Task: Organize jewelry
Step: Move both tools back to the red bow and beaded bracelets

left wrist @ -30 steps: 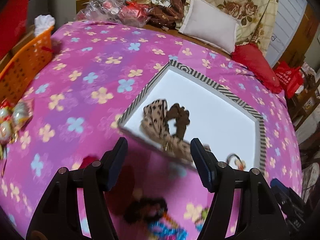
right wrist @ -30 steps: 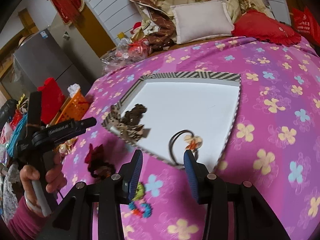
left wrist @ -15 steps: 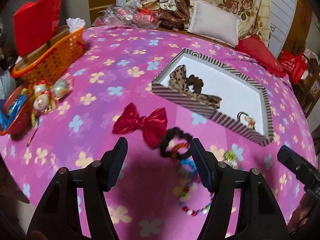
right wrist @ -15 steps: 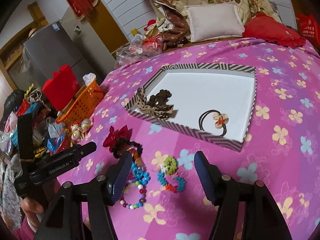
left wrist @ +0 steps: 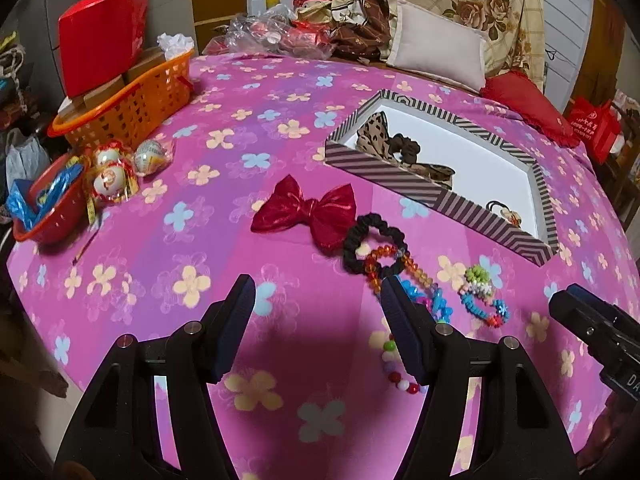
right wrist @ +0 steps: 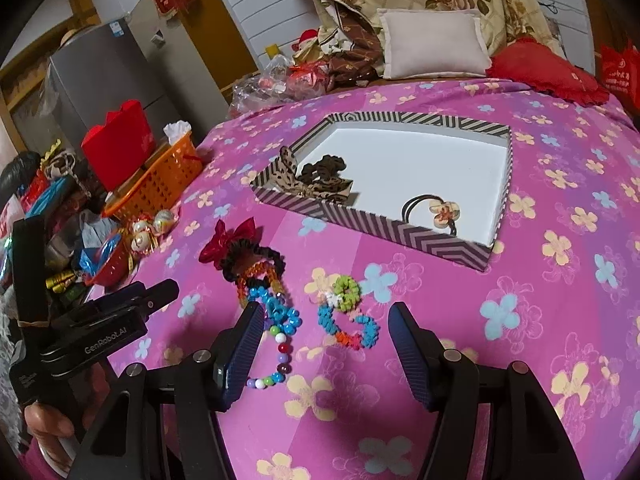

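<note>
A striped box (left wrist: 436,192) (right wrist: 372,224) with a white floor holds a leopard-print scrunchie (left wrist: 372,136) (right wrist: 290,168), a brown scrunchie (left wrist: 406,148) (right wrist: 324,166) and a flower hair tie (right wrist: 440,210). On the pink cloth in front lie a red bow (left wrist: 312,210) (right wrist: 224,240), a black scrunchie (left wrist: 374,246) (right wrist: 256,258), an orange bead bracelet (left wrist: 396,266), a blue bead bracelet (right wrist: 280,312) and a multicolour bracelet (right wrist: 348,316) (left wrist: 484,296). My left gripper (left wrist: 318,320) is open and empty, near the bow. My right gripper (right wrist: 322,344) is open and empty, just short of the multicolour bracelet.
An orange basket (left wrist: 132,100) with a red box (left wrist: 100,32) stands at the left edge, with wrapped eggs (left wrist: 116,168) and a red bowl (left wrist: 44,216) beside it. Pillows (left wrist: 436,52) and clutter lie behind the table.
Both grippers have pulled back from the box toward the table's near edge. The loose bow, scrunchie and bracelets have come into view. Both stay open.
</note>
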### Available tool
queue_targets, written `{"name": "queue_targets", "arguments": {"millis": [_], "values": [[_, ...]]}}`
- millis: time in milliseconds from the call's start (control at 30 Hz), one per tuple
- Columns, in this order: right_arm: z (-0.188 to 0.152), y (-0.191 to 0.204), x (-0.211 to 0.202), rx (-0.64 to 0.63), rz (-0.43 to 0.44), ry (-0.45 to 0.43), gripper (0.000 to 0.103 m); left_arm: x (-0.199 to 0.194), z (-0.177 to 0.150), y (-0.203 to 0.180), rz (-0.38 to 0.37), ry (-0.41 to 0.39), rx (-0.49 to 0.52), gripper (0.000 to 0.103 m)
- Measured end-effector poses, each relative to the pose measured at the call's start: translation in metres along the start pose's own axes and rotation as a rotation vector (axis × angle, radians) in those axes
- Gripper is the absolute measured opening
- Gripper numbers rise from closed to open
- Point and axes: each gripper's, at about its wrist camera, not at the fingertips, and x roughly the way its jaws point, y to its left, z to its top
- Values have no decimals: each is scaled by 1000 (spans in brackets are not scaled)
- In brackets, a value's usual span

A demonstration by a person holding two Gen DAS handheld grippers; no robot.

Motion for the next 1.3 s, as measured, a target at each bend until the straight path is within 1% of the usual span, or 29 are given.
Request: {"name": "queue_targets", "arguments": {"millis": [433,833,1033,1133,1200,1300], "values": [[-11,7,8,-20,0,27,62,8,-23,14,6,46,-36,65],[-13,16,21,-53,1,54,62,26,-37,39,-44,122,-119,65],[-11,26,35,-92,6,76,62,31,-28,48,-67,125,-151,65],[-6,33,44,-132,6,80,62,34,-17,48,-82,120,-155,65],[0,37,50,-163,10,81,62,35,-9,47,-86,110,-149,65],[8,44,61,-203,7,87,62,39,6,41,-96,92,-110,65]]}}
